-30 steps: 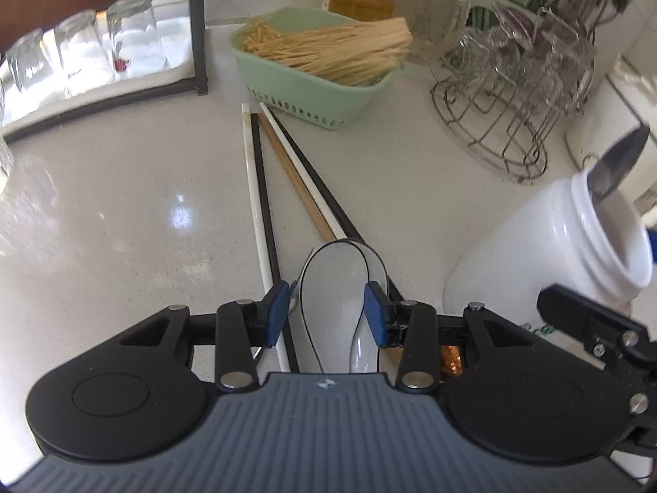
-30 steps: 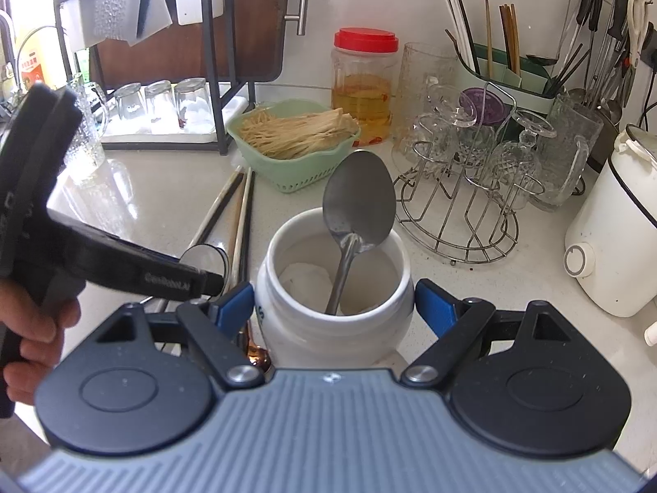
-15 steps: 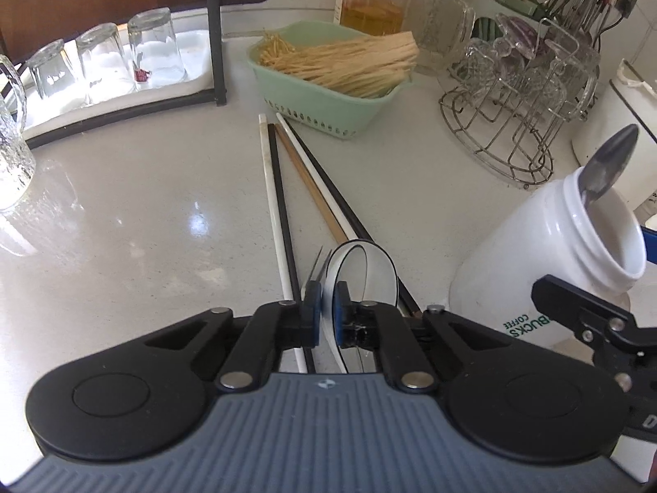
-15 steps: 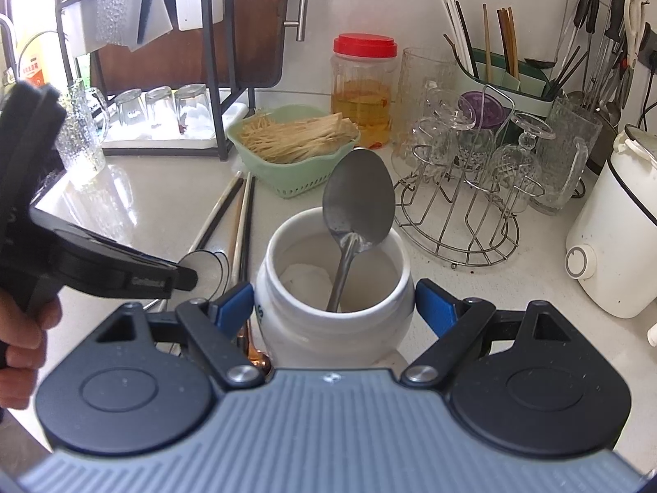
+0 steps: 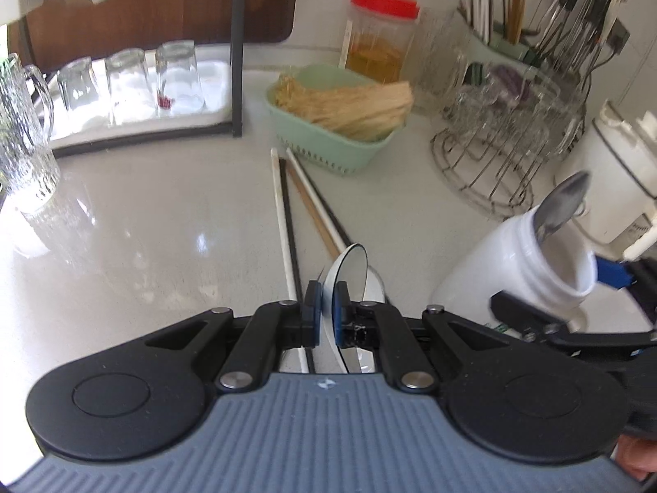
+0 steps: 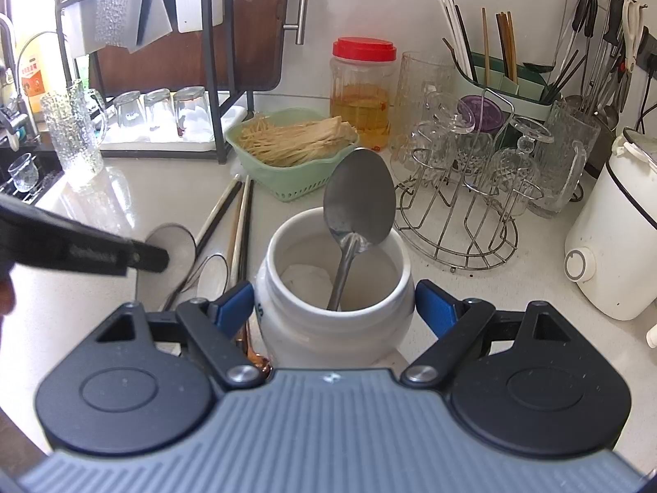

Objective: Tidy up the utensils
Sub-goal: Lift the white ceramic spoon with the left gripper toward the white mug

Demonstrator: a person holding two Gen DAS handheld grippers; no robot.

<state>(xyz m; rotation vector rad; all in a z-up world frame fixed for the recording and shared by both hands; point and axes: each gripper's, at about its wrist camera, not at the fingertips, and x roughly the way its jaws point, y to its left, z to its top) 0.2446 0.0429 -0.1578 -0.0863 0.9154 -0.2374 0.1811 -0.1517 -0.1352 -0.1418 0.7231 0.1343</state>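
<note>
From my left camera I lose the spoon point(image 5: 349, 275) handle under the housing — only the bowl shows above the jaws. The chopsticks point(image 5: 287, 226) run under the same housing, so I can't see their near ends. The far rack point(image 5: 505, 143) and hanging tools point(image 5: 583, 8) are smeared with blur, and I can't tell single pieces apart. From the right camera the jar point(image 6: 332, 308) base is cut off by the housing, and its label shows one letter only. A copper-coloured end point(image 6: 258, 359) peeks out beside the jar — I can't tell what it belongs to. The hand point(image 6: 6, 291) at the left edge is mostly cropped.
</note>
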